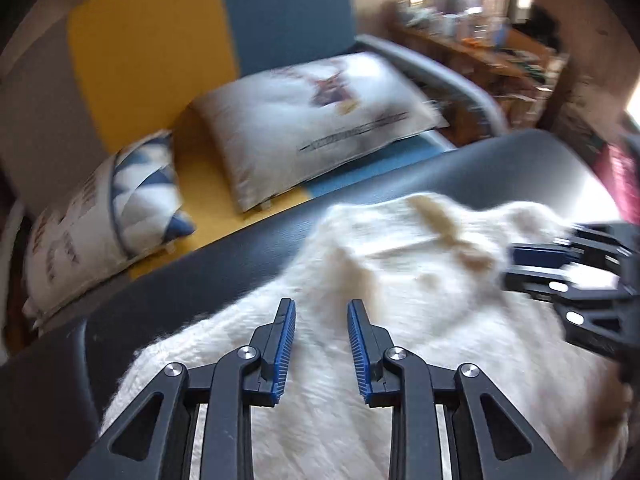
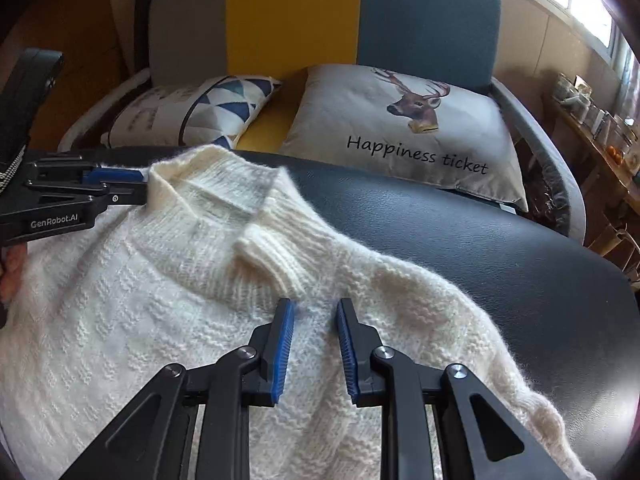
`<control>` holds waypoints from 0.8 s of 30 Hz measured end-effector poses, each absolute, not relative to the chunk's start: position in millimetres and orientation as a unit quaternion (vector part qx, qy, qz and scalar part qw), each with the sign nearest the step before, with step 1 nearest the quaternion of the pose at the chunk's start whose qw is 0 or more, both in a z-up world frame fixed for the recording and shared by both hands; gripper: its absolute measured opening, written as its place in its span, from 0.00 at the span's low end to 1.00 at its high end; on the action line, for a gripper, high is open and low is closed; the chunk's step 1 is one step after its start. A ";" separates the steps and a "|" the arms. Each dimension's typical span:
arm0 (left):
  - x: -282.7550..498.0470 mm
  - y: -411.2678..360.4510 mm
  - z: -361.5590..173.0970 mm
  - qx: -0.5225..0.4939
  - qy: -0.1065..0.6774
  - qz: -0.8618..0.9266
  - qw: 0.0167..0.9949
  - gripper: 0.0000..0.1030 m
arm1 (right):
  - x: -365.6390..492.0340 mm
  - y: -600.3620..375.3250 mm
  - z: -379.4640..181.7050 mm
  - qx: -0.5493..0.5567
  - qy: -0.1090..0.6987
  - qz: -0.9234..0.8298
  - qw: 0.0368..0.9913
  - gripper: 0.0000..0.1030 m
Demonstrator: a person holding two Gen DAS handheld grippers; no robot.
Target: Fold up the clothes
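Note:
A fluffy white knitted sweater lies spread on a dark leather-like table top, its ribbed collar folded up near the middle. My right gripper hovers just below the collar. Its blue-padded jaws stand a little apart, with only flat knit showing beneath them. My left gripper reaches in from the left, tips at the sweater's far shoulder edge. In the blurred left wrist view the left gripper has a narrow gap over the sweater, nothing pinched. The right gripper shows at the right.
Behind the table stands a grey, yellow and blue sofa with a deer cushion and a triangle-pattern cushion. A cluttered wooden shelf runs along the right. A person's hand holds the left gripper.

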State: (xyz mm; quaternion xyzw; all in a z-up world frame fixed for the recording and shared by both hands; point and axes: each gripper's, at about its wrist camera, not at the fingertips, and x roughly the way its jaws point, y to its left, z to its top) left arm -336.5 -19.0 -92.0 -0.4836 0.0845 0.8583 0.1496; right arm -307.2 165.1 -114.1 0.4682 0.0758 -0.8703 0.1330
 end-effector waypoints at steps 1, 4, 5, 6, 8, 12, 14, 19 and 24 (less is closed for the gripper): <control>-339.6 -25.1 -95.1 -0.481 0.062 0.862 0.144 0.20 | -308.5 171.0 -116.0 0.464 0.073 -0.874 0.122 0.21; -340.5 -34.6 -100.6 -0.475 0.028 0.869 0.136 0.19 | -311.7 182.3 -117.4 0.460 0.047 -0.878 0.123 0.21; -338.4 -35.3 -101.3 -0.473 0.025 0.870 0.137 0.19 | -312.2 184.4 -117.5 0.459 0.040 -0.879 0.125 0.21; -336.3 -35.5 -100.4 -0.475 0.022 0.868 0.140 0.19 | -311.4 182.0 -116.6 0.458 0.049 -0.879 0.124 0.21; -331.3 -44.3 -92.0 -0.483 -0.007 0.862 0.154 0.20 | -311.1 180.0 -113.9 0.462 0.053 -0.876 0.126 0.22; -297.3 -111.2 -57.4 -0.461 -0.138 0.858 0.179 0.20 | -289.1 176.1 -86.8 0.448 0.007 -0.878 0.168 0.25; -262.8 -154.5 -42.7 -0.447 -0.181 0.857 0.180 0.21 | -266.7 160.8 -73.7 0.448 -0.020 -0.864 0.228 0.26; -160.2 -235.4 -56.5 -0.470 -0.206 0.847 0.139 0.24 | -190.7 88.1 -61.2 0.453 -0.048 -0.805 0.380 0.26; -96.0 -258.4 -105.1 -0.513 -0.262 0.803 0.151 0.24 | -123.4 21.9 -84.2 0.482 -0.014 -0.770 0.418 0.26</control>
